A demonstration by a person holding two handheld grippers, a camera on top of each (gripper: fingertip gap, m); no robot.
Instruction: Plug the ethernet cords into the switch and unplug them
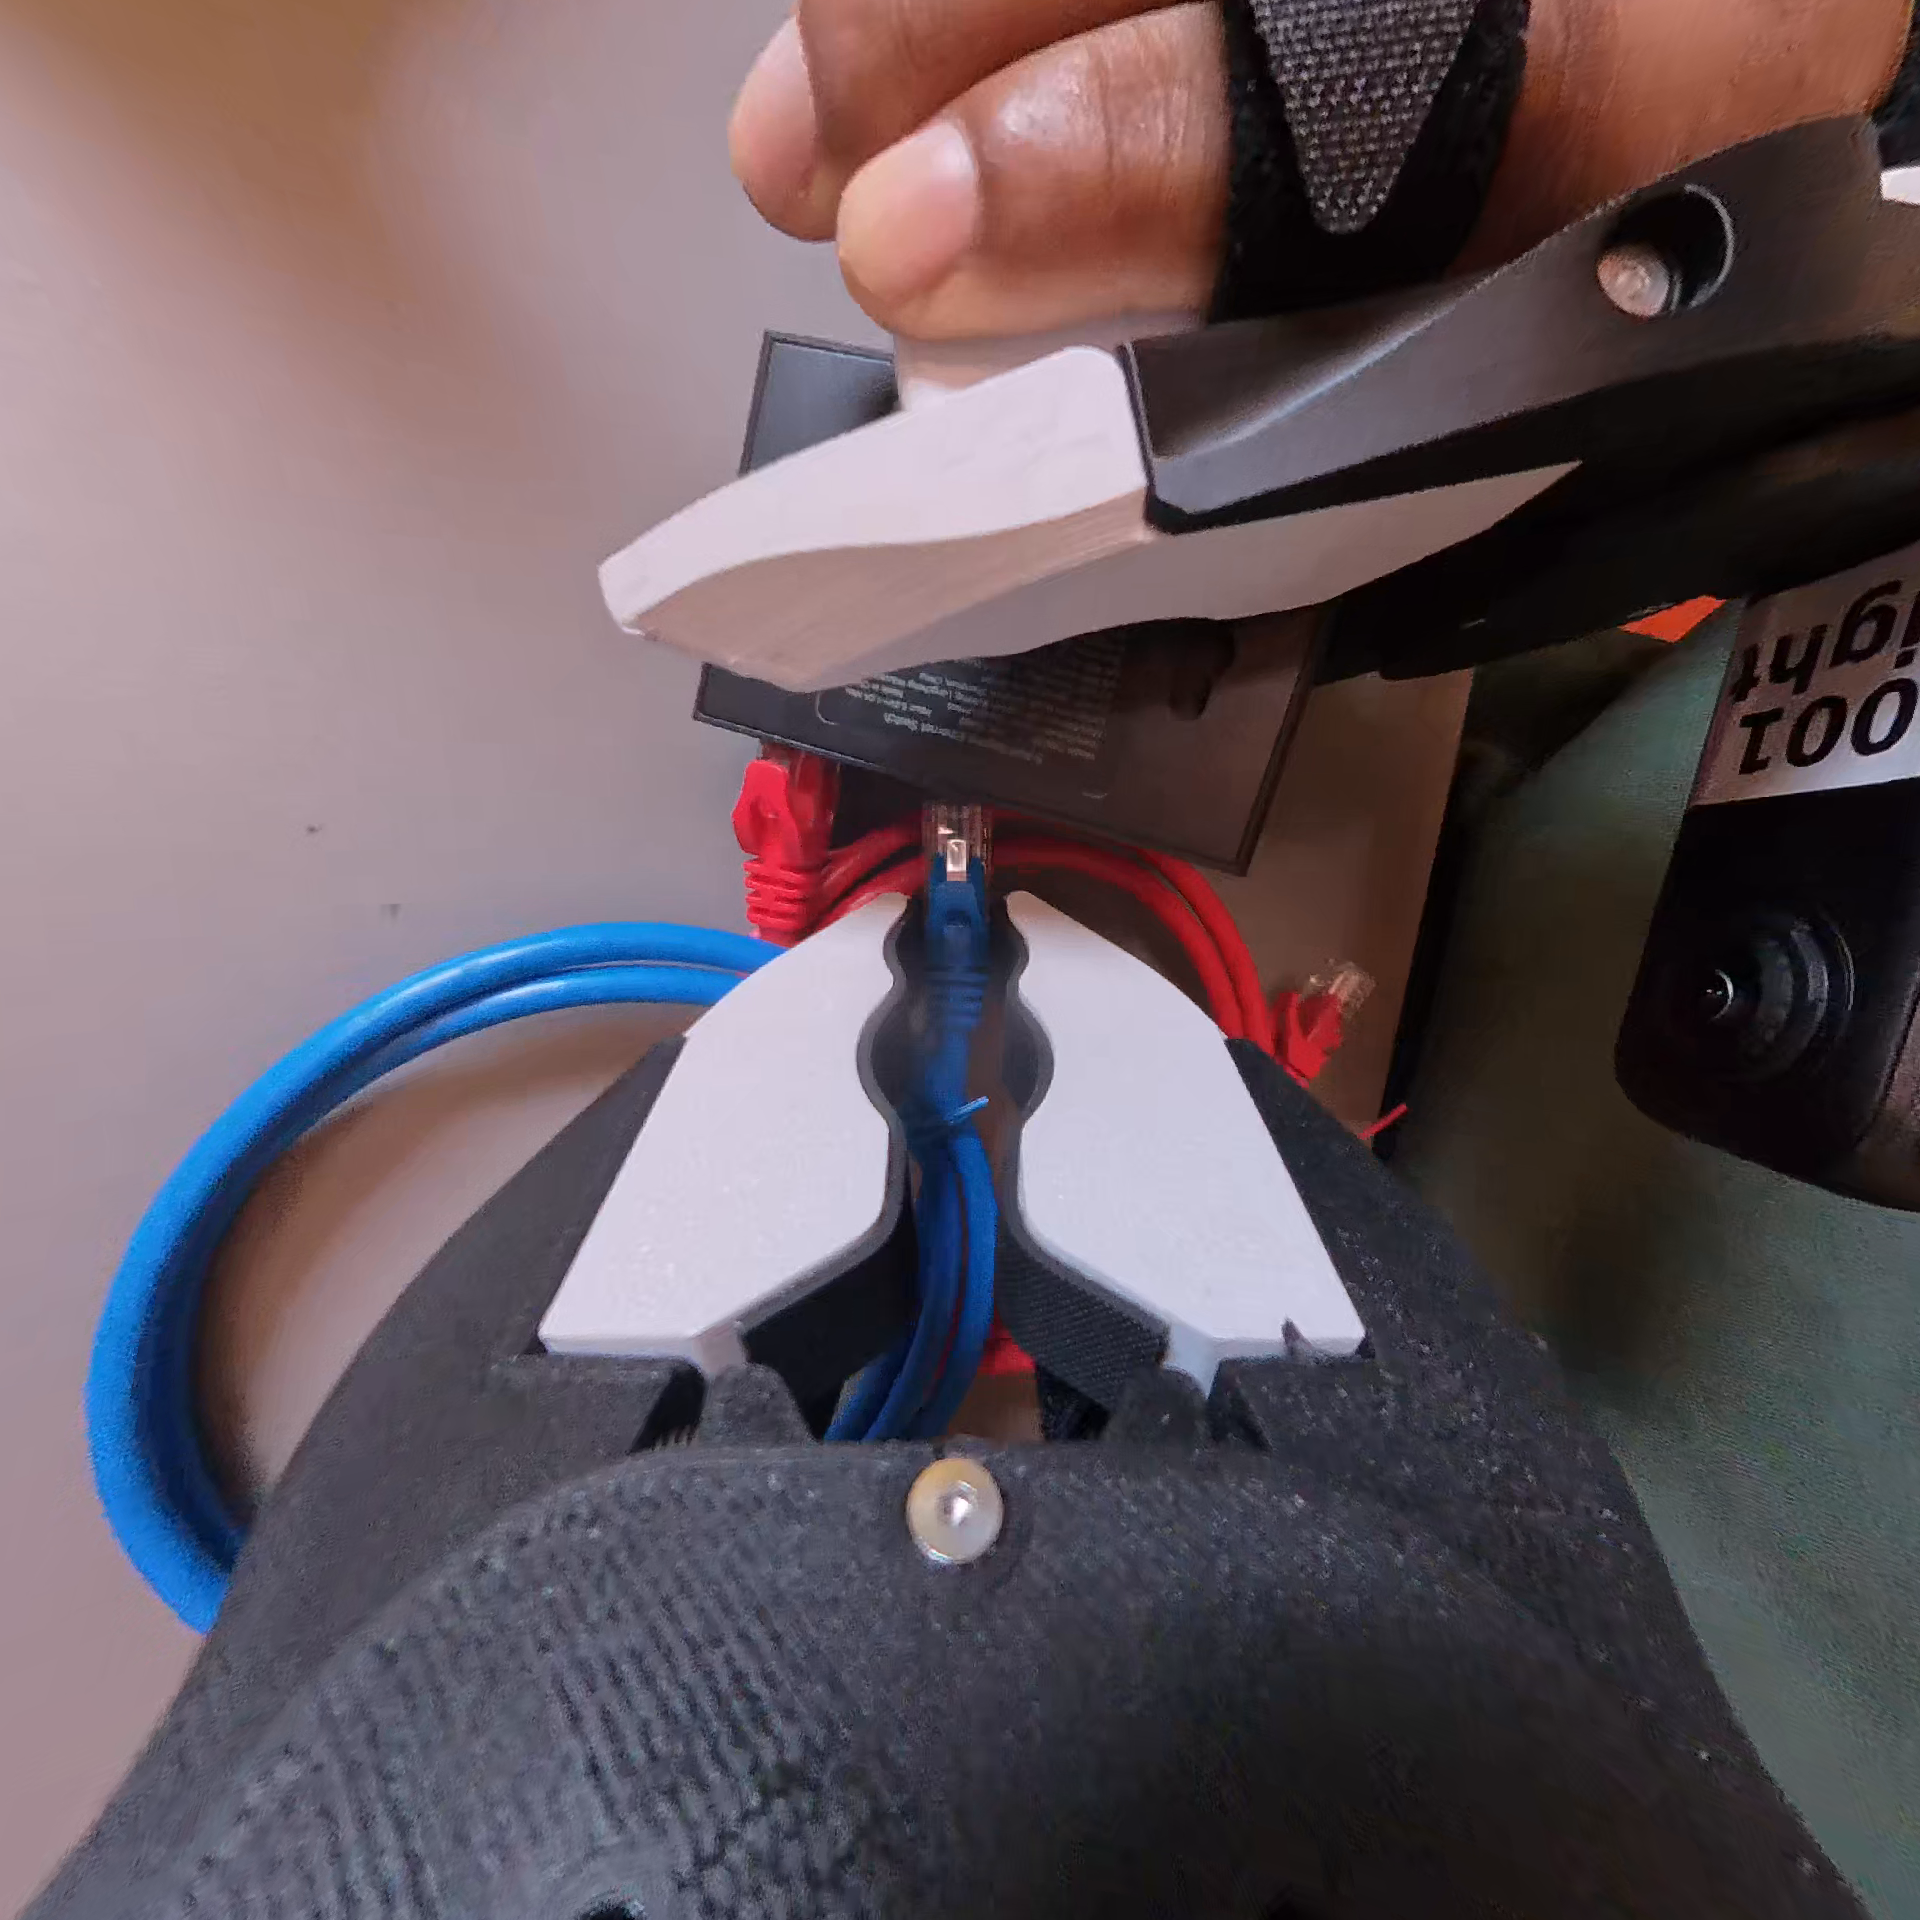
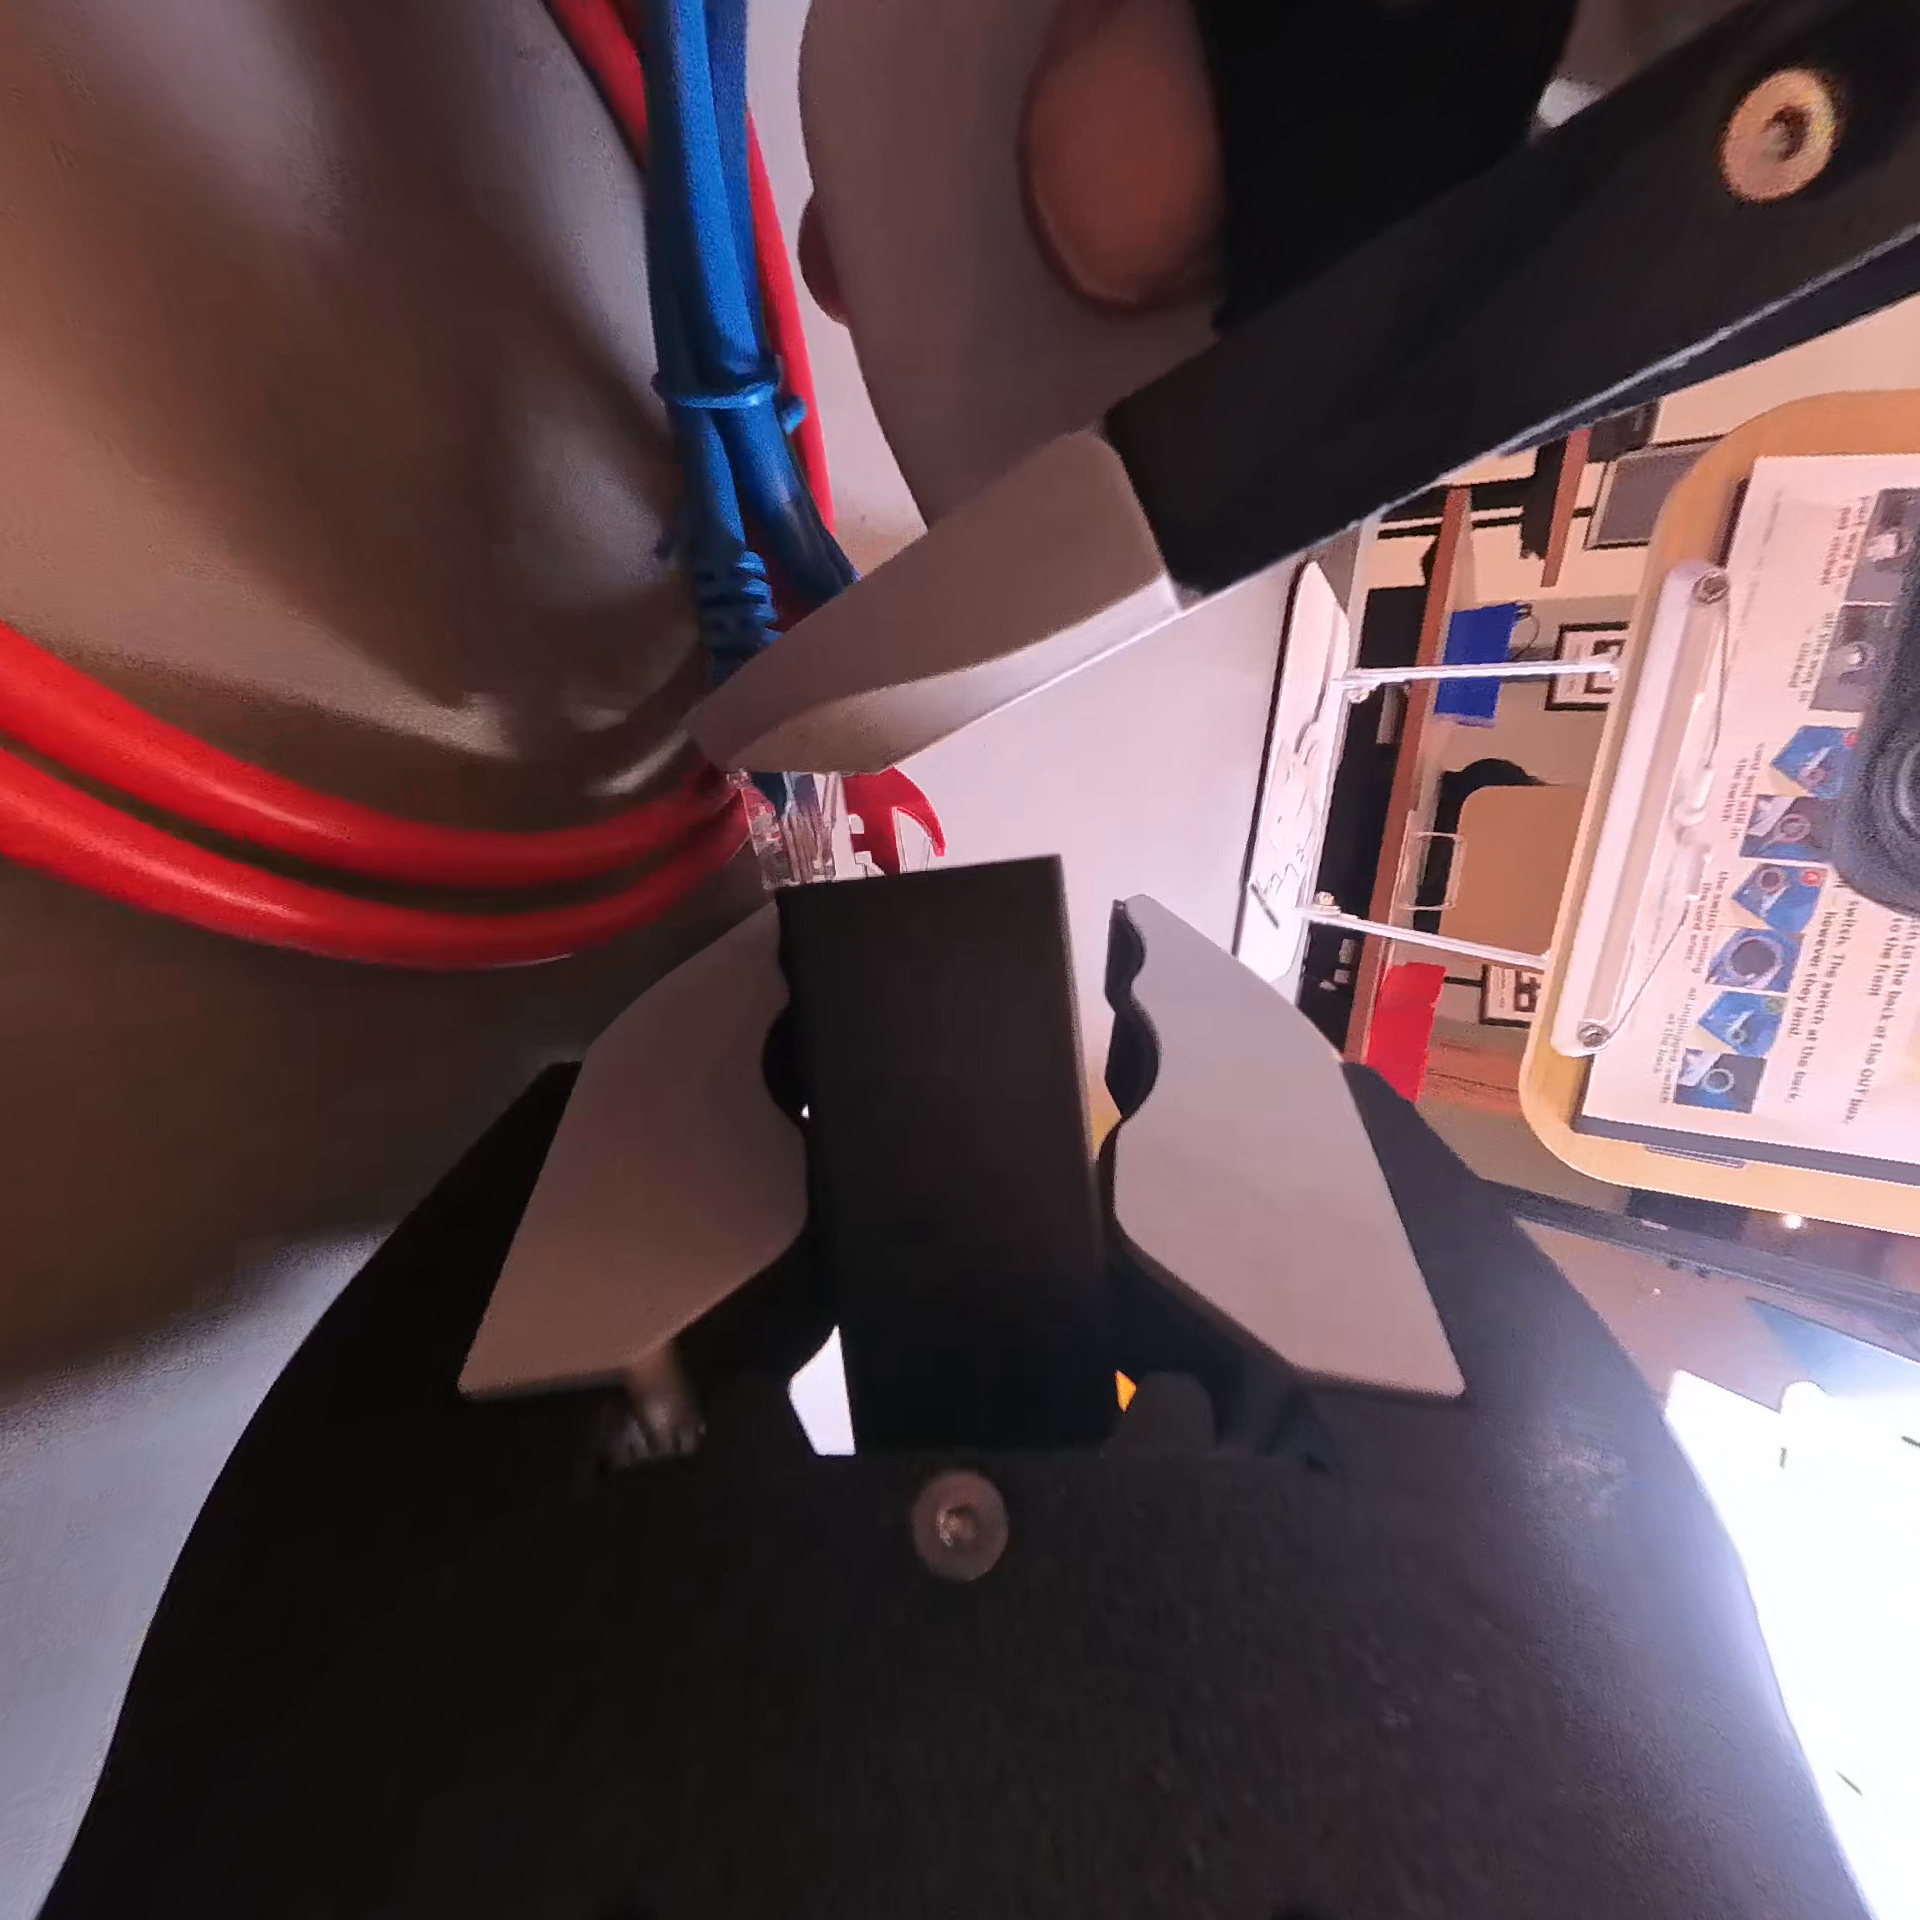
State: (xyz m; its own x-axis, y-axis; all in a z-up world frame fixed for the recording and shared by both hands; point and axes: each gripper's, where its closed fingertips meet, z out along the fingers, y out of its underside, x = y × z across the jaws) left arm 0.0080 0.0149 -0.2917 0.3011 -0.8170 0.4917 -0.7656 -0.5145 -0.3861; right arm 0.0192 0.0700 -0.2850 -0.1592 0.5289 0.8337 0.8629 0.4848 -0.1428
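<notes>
My right gripper is shut on the black switch and holds it off the surface. The switch also shows in the left wrist view, with the right gripper's white finger lying over it. My left gripper is shut on the boot of the blue ethernet cord. Its clear plug touches the switch's port edge, mostly outside it. From the right wrist view, the plug sits just above the switch. A red cord's plug sits in a port at the left.
The blue cord loops to the left. Red cord loops hang beside the switch, with a loose red plug. A person's hand holds the right gripper. A wooden board with an instruction sheet stands at the right. My right fingertips sit around 5 cm from my left ones.
</notes>
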